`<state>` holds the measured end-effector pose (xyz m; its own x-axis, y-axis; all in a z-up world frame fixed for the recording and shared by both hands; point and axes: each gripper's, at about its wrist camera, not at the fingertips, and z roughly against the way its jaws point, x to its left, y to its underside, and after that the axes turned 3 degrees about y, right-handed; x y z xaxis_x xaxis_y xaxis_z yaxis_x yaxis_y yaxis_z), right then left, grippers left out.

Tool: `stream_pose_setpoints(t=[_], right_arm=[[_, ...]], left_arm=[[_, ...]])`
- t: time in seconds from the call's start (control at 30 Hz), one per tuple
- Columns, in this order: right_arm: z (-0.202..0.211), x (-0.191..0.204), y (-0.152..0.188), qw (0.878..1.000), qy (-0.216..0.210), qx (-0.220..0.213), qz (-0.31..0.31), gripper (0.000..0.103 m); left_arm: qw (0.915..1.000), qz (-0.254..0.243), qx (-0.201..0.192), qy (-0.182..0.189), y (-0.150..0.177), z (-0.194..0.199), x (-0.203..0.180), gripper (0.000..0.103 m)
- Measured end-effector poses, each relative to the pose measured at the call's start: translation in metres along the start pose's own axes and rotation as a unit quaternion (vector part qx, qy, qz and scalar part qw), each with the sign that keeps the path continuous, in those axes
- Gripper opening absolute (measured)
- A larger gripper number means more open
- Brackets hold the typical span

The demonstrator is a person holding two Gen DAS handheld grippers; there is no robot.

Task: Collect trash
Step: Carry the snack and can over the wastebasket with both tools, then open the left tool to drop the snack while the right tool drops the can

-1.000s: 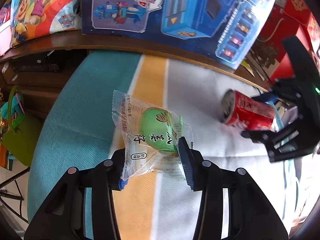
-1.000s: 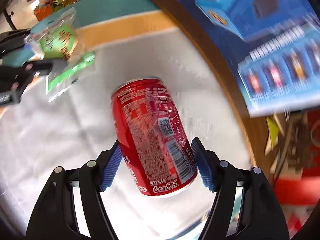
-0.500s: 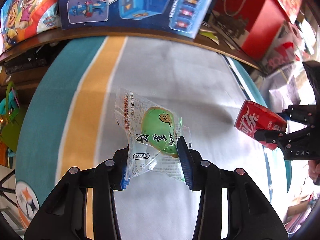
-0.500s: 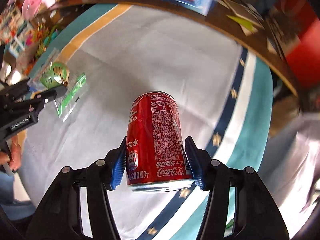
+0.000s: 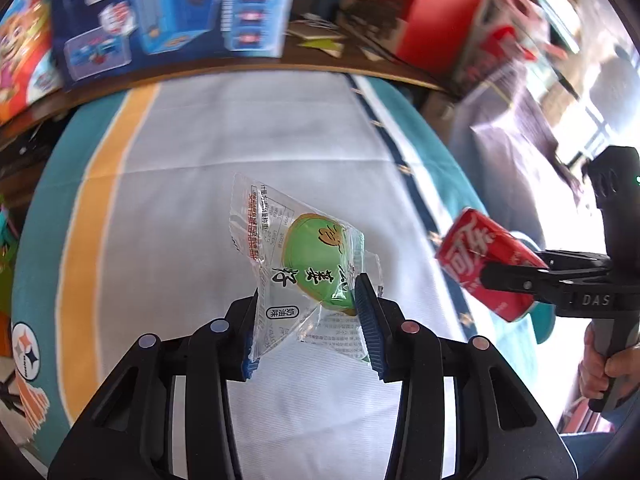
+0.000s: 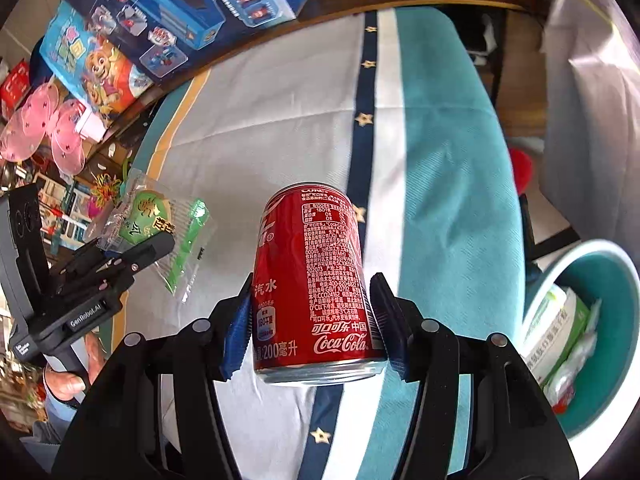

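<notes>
My left gripper point(image 5: 308, 316) is shut on a clear snack wrapper point(image 5: 304, 264) with a green cake inside, held above the striped cloth. The wrapper also shows in the right wrist view point(image 6: 154, 220), at the left. My right gripper point(image 6: 310, 320) is shut on a small red Coca-Cola can point(image 6: 312, 296), held above the cloth's teal band. The can also shows at the right of the left wrist view point(image 5: 486, 264). A teal trash bin point(image 6: 612, 280) with packaging inside stands at the lower right, beside the right gripper.
The table has a white, teal, yellow and navy striped cloth point(image 5: 200, 184). Blue toy boxes point(image 5: 160, 12) and red boxes point(image 5: 424, 4) line the far wooden ledge. A grey bag point(image 5: 516, 120) sits at the right. Pink toys point(image 6: 44, 124) lie to the left.
Both grippers have swung to the right with their loads. The can has moved over the cloth's teal edge, and the teal bin has come into the right wrist view.
</notes>
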<state>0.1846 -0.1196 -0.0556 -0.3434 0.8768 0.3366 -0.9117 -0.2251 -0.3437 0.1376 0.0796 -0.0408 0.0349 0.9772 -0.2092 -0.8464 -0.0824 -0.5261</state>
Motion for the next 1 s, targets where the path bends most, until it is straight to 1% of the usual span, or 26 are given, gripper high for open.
stream_pose_setpoints(t=[0.1,0.23,0.37,0.53,0.67,0.87,1.0], right_arm=[[0.02,-0.016,0.008,1.0,0.001,-0.017,-0.015,0.053],[0.057,-0.054,0.021,0.997,0.014,-0.051,-0.049,0.053],[0.098,-0.104,0.047,0.991,0.039,-0.084,-0.095,0.053],[0.133,-0.167,0.089,0.98,0.059,-0.104,-0.161,0.054],[0.143,-0.206,0.113,0.972,0.059,-0.11,-0.199,0.054],[0.151,-0.242,0.135,0.965,0.057,-0.117,-0.229,0.054],[0.151,-0.259,0.142,0.961,0.056,-0.116,-0.243,0.054]], left_arm=[[0.9996,-0.019,0.013,0.013,0.002,-0.005,-0.026,0.043],[0.9975,-0.058,0.026,0.032,0.002,-0.011,-0.068,0.043],[0.991,-0.117,0.035,0.054,0.002,-0.02,-0.124,0.043],[0.977,-0.187,0.057,0.086,0.005,-0.043,-0.2,0.043],[0.9632,-0.234,0.085,0.101,0.015,-0.068,-0.255,0.043],[0.9477,-0.277,0.119,0.106,0.034,-0.097,-0.309,0.043],[0.9414,-0.29,0.137,0.105,0.042,-0.113,-0.329,0.044]])
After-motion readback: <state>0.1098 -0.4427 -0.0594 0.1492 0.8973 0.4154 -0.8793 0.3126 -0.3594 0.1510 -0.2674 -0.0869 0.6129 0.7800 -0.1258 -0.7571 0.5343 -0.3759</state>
